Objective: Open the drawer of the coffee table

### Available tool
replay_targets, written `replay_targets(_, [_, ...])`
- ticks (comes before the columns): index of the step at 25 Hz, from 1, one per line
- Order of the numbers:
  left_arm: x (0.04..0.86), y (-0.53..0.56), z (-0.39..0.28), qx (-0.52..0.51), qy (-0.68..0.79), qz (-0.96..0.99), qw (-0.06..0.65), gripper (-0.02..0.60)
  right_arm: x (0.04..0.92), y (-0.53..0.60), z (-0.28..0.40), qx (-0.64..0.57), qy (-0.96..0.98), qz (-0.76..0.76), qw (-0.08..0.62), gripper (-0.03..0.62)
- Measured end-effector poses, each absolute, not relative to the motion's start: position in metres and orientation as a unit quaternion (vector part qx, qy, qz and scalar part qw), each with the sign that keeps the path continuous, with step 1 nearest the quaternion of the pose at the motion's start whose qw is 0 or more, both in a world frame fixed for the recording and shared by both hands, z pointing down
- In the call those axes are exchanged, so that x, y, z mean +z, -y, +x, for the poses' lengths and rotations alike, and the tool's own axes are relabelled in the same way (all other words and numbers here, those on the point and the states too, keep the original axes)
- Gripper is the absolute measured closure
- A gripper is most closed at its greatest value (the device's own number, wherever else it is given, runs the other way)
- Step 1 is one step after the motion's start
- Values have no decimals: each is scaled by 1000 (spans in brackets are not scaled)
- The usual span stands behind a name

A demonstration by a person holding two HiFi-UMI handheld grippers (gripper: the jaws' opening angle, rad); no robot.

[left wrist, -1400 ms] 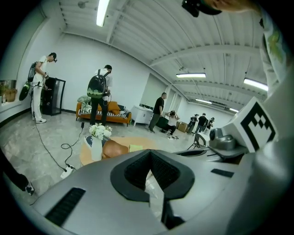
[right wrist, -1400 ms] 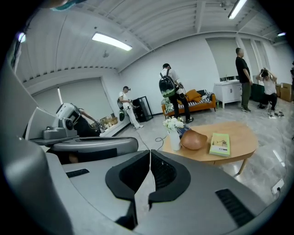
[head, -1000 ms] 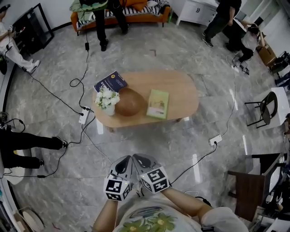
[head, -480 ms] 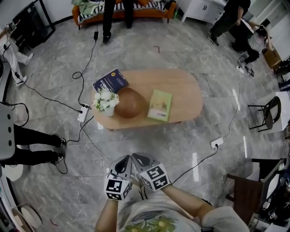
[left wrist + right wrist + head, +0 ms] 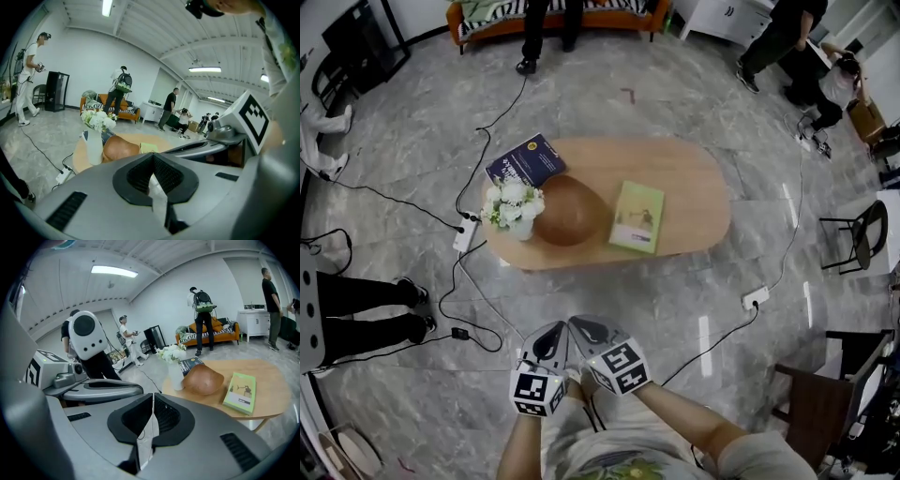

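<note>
An oval wooden coffee table (image 5: 694,184) (image 5: 276,385) (image 5: 79,154) stands on the grey marble floor ahead of me. On it lie a dark blue book (image 5: 525,160), a white vase of white flowers (image 5: 514,206) (image 5: 174,363) (image 5: 96,133), a brown bowl-like object (image 5: 569,213) (image 5: 204,378) and a green book (image 5: 638,217) (image 5: 241,393). No drawer shows from here. My left gripper (image 5: 550,342) (image 5: 152,157) and right gripper (image 5: 584,329) (image 5: 153,397) are side by side, close to my body, well short of the table. Both are shut with nothing in them.
Black cables (image 5: 473,281) and power strips (image 5: 463,235) (image 5: 755,299) trail over the floor around the table. Several people stand about, one pair of legs (image 5: 366,314) at the left. An orange sofa (image 5: 553,19) is at the back, black chairs (image 5: 858,225) and a dark desk (image 5: 820,394) at the right.
The view has closed in on the table, which now looks larger and nearer. Both grippers have sunk a little lower in the picture and stay shut, side by side.
</note>
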State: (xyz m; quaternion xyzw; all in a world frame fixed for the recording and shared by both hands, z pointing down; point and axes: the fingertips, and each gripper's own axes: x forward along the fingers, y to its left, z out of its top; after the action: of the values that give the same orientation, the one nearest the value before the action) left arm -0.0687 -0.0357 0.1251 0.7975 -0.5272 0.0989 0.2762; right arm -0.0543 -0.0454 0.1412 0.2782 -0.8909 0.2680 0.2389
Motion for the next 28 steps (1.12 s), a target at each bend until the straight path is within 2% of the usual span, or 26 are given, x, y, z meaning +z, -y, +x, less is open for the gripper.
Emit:
replay_targets(13, [206,44,-71,92,526,803,264,573,222,54,-57,279,890,281,227,572])
replay_targets(28, [301,71,-80,74,531,810,237,574,317,83,-69,239,910,256,221,572])
